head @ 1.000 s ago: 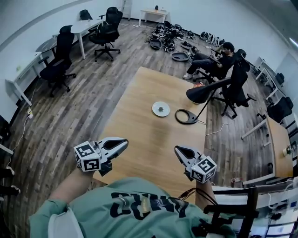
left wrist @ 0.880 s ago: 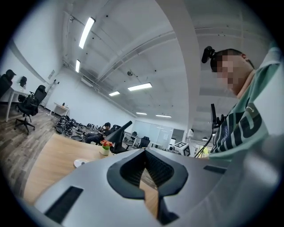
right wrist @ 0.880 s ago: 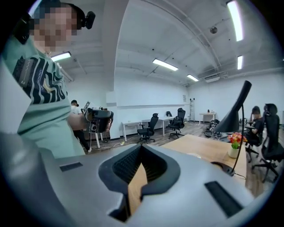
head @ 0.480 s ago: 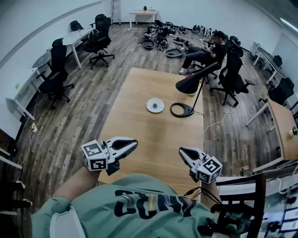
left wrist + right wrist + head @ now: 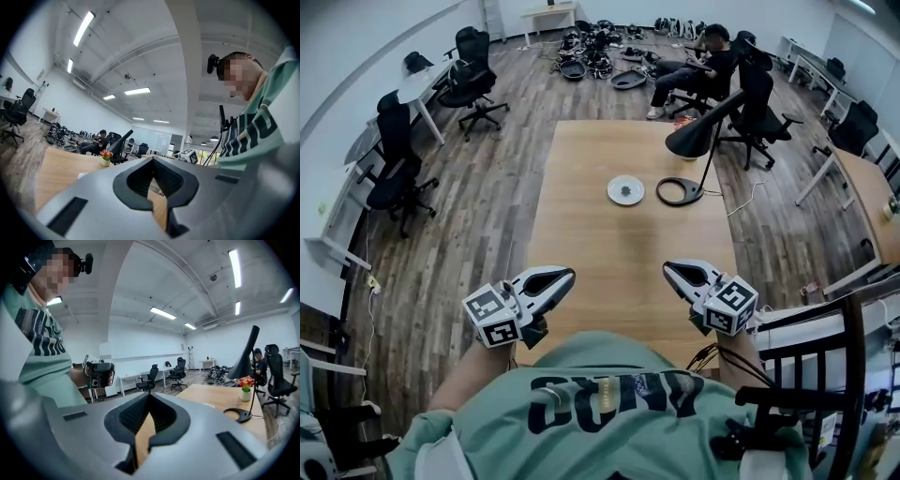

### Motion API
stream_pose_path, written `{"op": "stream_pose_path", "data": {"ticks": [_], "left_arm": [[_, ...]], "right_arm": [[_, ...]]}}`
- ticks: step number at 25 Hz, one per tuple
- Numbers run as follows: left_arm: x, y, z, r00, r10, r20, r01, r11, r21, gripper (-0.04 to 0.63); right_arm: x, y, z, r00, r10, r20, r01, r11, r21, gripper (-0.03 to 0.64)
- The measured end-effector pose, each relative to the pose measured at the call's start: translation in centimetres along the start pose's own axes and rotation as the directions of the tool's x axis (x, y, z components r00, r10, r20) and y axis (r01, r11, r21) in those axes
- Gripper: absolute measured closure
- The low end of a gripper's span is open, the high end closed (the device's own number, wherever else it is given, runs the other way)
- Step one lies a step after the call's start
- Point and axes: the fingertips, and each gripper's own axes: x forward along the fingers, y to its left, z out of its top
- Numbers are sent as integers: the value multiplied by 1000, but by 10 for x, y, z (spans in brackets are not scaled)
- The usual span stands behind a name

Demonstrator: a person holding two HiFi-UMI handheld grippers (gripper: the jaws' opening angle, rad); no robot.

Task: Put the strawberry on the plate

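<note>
A small white plate [image 5: 625,190] lies in the middle of the long wooden table [image 5: 609,253]. It has a dark speck at its centre, too small to tell what it is. No strawberry can be made out in any view. My left gripper [image 5: 569,274] hovers over the table's near edge at the left, its jaws together and empty [image 5: 153,161]. My right gripper [image 5: 668,268] hangs level with it at the right, also shut with nothing between its jaws [image 5: 149,397]. Both are far short of the plate.
A black desk lamp [image 5: 701,136] stands with its round base [image 5: 680,192] right of the plate. A small flower pot [image 5: 243,391] sits by it. A black chair frame [image 5: 830,375] stands close at my right. Office chairs [image 5: 394,173] stand left, and a seated person [image 5: 694,66] is beyond the table.
The head view has swung so that the table sits more centred and the far room shows higher. Both grippers stay shut near the front edge, each a little further right in view.
</note>
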Motion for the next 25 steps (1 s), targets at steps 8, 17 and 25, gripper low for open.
{"op": "stream_pose_path", "data": {"ticks": [8,17,25], "left_arm": [[-48,23,9,995,56,77,-54,998,-32,592],[-41,17,5,991,79,110,-76,996,-36,592],[-36,12,-3,994,77,84,-74,996,-41,592]], "right_arm": [[33,9,21,1000,-5,10,4,995,95,609],[28,-7,25,1000,5,2,-5,992,127,609],[28,-3,19,1000,26,-6,-25,993,116,609]]}}
